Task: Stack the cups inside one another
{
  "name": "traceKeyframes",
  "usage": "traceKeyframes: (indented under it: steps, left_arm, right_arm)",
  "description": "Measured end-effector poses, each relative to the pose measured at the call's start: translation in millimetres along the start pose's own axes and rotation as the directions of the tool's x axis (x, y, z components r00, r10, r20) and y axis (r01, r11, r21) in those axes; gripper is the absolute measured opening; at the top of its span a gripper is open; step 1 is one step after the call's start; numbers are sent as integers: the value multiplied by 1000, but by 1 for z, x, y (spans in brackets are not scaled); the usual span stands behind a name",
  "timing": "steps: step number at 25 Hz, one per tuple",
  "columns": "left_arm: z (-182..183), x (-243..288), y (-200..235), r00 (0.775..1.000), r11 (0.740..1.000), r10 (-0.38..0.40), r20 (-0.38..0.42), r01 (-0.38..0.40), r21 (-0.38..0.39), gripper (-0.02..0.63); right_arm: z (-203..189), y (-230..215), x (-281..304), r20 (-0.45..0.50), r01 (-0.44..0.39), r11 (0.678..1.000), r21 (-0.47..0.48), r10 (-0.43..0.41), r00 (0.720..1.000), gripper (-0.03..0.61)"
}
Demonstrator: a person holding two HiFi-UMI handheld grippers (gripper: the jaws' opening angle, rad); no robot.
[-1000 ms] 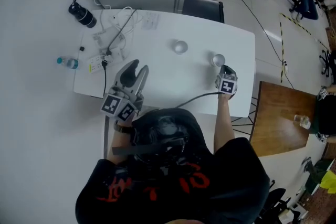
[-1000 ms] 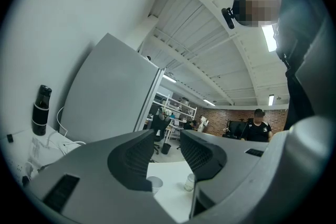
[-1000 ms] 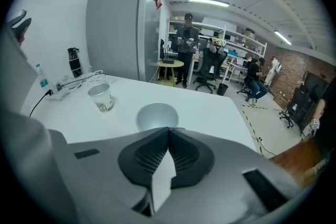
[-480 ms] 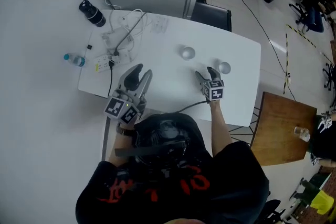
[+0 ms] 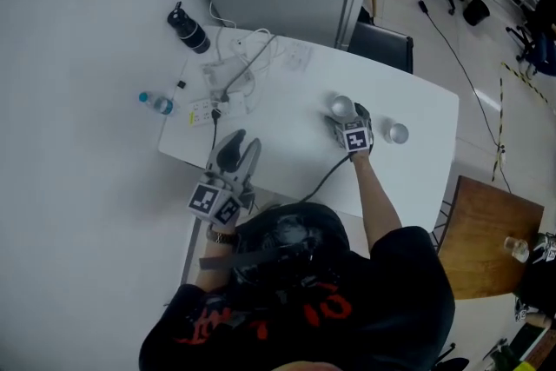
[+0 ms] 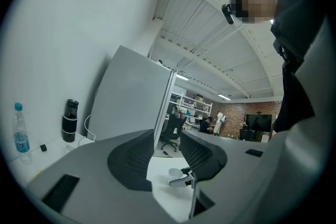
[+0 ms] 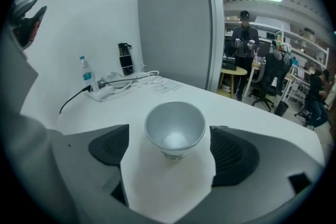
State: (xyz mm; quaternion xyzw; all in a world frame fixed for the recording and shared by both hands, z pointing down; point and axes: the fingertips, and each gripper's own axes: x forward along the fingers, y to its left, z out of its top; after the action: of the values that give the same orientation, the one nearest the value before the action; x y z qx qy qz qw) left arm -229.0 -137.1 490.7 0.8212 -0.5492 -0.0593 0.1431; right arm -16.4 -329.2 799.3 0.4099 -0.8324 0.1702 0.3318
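Note:
Two pale cups stand upright and apart on the white table [image 5: 287, 143]. My right gripper [image 5: 346, 115] reaches the left cup [image 5: 342, 106]. In the right gripper view this cup [image 7: 175, 124] stands between the jaws of the right gripper [image 7: 172, 150], which are opening, with a gap on each side and no pad touching it. The second cup [image 5: 398, 133] stands free to the right. My left gripper [image 5: 241, 143] hovers open and empty at the table's near left edge. The left gripper view looks between the jaws of the left gripper [image 6: 168, 157] at the left cup [image 6: 175, 172] far off.
At the table's far left are a black bottle [image 5: 189, 29], a small water bottle [image 5: 155, 103] and a power strip with cables [image 5: 228, 82]. A chair [image 5: 380, 46] stands behind the table and a wooden table [image 5: 486, 226] to the right.
My right gripper has swung left from the right cup to the left cup, and its jaws have opened around it. The left gripper has shifted a little.

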Motion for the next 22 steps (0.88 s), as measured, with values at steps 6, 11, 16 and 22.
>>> traceKeyframes:
  steps: [6,11,16,22]
  left_arm:
    - [8,-13,13,999,999,45,19,-45,-21,164]
    - [-3,2,5,1000,999,-5,-21,4,-43,164]
    - [-12,28,-7,994,994,-99,-51,96,-56,164]
    - [-23,48,-29,978,981,-191,-86,186,-59,164]
  right_arm:
    - [12,4,-1,17,44,995,84,-45,999,367]
    - [-19,17,-59,106,51,984,169,-70,992,367]
    - [-10,-12,-171,283,101,949,300,-189,940,368]
    - [112,-88,-362,550,386,900,203,-431,715,368]
